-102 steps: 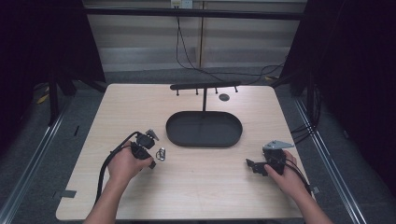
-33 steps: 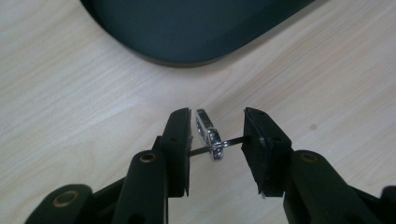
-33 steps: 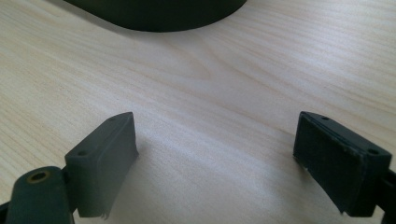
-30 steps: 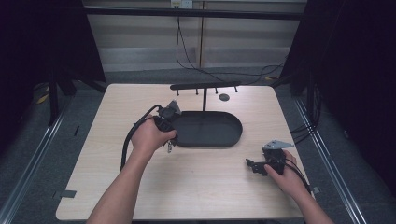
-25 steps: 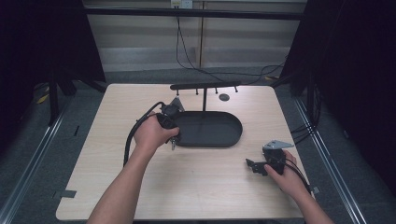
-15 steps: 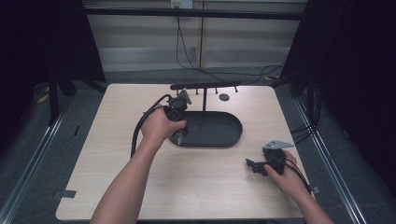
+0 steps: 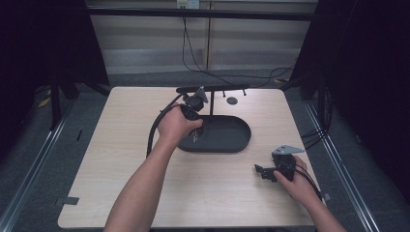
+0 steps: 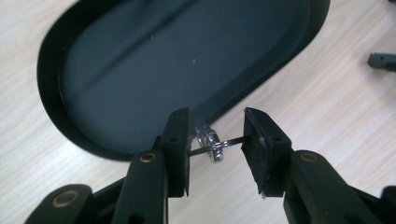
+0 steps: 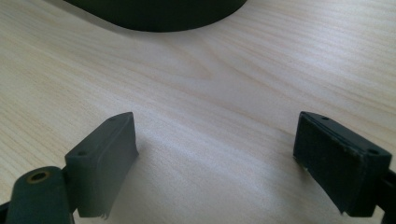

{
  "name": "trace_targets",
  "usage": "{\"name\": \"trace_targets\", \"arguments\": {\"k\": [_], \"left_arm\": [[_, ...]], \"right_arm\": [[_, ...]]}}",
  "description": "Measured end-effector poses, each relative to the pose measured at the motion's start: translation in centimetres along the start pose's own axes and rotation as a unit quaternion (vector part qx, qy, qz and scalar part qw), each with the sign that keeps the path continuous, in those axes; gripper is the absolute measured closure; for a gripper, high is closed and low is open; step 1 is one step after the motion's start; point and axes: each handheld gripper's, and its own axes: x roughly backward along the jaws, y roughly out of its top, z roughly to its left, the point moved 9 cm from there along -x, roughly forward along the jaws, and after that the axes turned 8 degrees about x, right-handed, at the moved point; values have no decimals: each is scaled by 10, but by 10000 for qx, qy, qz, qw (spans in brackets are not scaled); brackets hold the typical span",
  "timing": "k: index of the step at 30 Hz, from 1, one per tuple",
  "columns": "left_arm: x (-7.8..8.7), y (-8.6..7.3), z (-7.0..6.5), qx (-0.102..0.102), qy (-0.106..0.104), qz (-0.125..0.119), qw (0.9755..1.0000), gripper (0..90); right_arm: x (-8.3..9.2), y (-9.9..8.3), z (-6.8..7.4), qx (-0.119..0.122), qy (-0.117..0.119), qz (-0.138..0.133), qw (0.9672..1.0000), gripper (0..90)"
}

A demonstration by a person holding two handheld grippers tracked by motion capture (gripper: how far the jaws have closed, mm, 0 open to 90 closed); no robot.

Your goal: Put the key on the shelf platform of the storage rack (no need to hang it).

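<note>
One silver ring in left tool, no legible writing.

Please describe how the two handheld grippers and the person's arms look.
Both the left gripper and right gripper are black, with flat rectangular jaws and brass-coloured pivot pins. A black cable trails from each. The right one carries a grey three-cornered plate. The forearms are bare, without sleeves.

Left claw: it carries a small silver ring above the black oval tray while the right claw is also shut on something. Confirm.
Not quite. The right claw is open and empty over the table, as the right claw view shows. The left claw does carry the ring above the tray.
</note>
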Motion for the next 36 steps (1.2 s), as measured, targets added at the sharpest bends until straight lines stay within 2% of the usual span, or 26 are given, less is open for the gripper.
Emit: {"name": "trace_targets", "arguments": {"k": [4,14,16,23,25,26,27,28,31,33,36], "left_arm": [[-6,6,-2,-18,-9,-25,10000,627],[-25,17,0,-91,121,-106,9998,626],[-29,18,0,-108,141,-62,9998,626],[-44,20,5,-81,188,-159,9997,626],[-48,20,8,-78,286,-149,9994,626],[-51,19,8,-106,235,-126,9996,626],[-52,19,10,-92,328,-139,9993,626],[-55,19,9,-71,259,-137,9995,626],[-60,21,11,-80,243,-183,9995,626],[-63,21,13,-52,316,-220,9992,625],[-67,22,14,-72,316,-244,9992,625]], "right_arm": [[0,0,0,5,-5,-3,10000,130],[0,0,0,7,6,-1,10000,130],[0,0,0,31,11,-14,10000,130],[0,0,1,-16,14,9,10000,130],[0,0,0,-8,15,6,10000,130],[0,0,0,-12,15,8,10000,130],[0,0,0,-12,15,8,10000,130],[0,0,0,-4,15,5,10000,130],[0,0,0,-3,15,5,10000,130],[0,0,0,-4,16,5,10000,130],[0,0,1,-11,17,7,10000,130]]}}
